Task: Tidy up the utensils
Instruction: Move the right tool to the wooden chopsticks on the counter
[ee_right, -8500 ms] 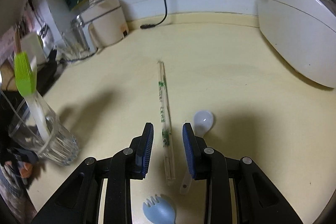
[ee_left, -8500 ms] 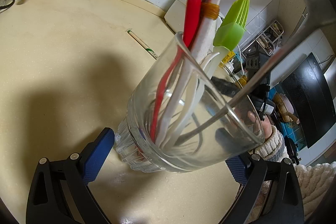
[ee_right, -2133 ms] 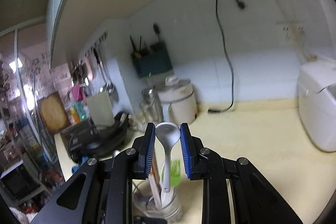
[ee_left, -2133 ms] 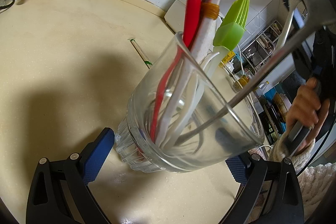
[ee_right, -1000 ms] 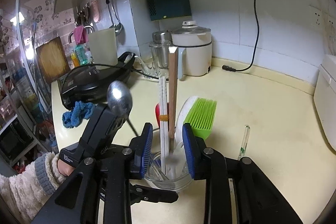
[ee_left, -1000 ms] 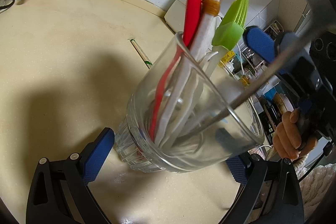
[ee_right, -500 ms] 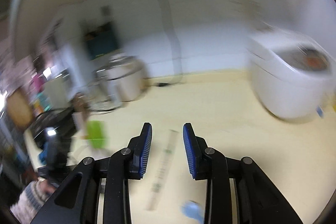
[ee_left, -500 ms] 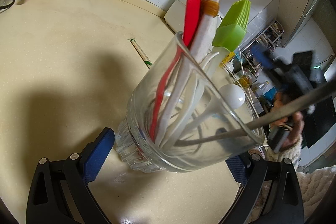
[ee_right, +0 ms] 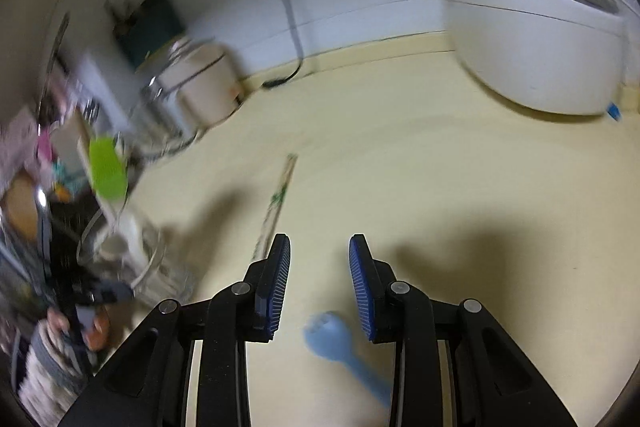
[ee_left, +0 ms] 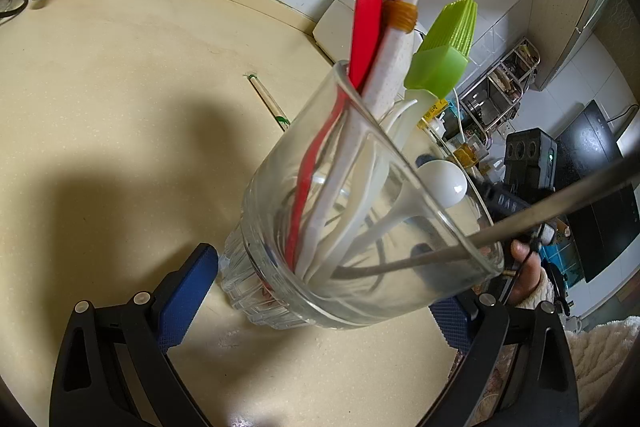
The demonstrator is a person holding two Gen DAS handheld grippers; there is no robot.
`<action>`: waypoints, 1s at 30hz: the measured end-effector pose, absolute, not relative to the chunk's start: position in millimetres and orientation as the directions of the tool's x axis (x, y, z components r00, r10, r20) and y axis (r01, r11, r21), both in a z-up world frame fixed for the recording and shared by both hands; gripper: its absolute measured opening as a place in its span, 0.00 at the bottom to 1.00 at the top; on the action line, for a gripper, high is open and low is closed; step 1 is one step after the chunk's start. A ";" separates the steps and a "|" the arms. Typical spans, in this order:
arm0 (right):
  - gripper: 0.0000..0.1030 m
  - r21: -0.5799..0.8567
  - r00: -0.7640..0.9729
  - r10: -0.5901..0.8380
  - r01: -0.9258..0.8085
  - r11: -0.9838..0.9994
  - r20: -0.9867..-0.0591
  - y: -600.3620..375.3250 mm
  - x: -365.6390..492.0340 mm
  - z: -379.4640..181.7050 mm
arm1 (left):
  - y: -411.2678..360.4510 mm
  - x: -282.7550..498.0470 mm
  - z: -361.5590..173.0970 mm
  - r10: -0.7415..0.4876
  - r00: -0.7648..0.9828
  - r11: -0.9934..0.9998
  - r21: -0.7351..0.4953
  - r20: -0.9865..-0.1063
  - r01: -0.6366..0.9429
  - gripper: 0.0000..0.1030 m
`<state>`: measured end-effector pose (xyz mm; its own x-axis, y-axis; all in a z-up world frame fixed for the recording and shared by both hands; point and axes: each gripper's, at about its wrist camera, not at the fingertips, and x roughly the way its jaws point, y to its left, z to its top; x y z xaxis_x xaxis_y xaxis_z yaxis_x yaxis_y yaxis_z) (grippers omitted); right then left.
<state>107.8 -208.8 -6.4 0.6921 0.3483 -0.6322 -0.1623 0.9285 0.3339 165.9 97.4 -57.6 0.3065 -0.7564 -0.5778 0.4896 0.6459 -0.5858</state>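
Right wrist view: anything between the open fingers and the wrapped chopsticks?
In the right wrist view, the right gripper is open, with bare countertop up to the wrapped chopsticks. The blue spork lies nearer, low between the fingers.

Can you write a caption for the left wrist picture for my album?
Left gripper holding a clear glass cup packed with a red spatula, green silicone brush and white spoon.

Pale yellow speckled countertop [ee_left: 100, 75] carrying everything. Clear ribbed glass cup [ee_left: 320, 259] standing on it, holding utensils. Paper-wrapped chopsticks with green print [ee_right: 276, 203] lying flat mid-counter. Light blue plastic spork [ee_right: 340, 347] lying near front edge. White rice cooker [ee_right: 532, 39] sitting at back right; beige lidded pot [ee_right: 200, 83] sitting by wall.
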 end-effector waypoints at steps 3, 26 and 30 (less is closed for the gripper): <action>0.31 0.309 0.656 0.361 -0.199 0.930 -0.662 -189.3 107.5 -15.6 | 97.5 165.9 -57.6 -0.756 0.306 0.646 -0.586 -0.578 0.490 0.96; 0.31 0.222 0.540 0.363 -0.310 0.925 -0.759 -115.2 109.5 -43.2 | 97.8 166.1 -57.4 -0.756 0.306 0.646 -0.586 -0.578 0.489 0.96; 0.14 0.161 0.543 0.323 -0.325 0.932 -0.776 -108.3 105.7 -42.3 | 97.9 166.1 -57.4 -0.756 0.307 0.646 -0.586 -0.578 0.490 0.96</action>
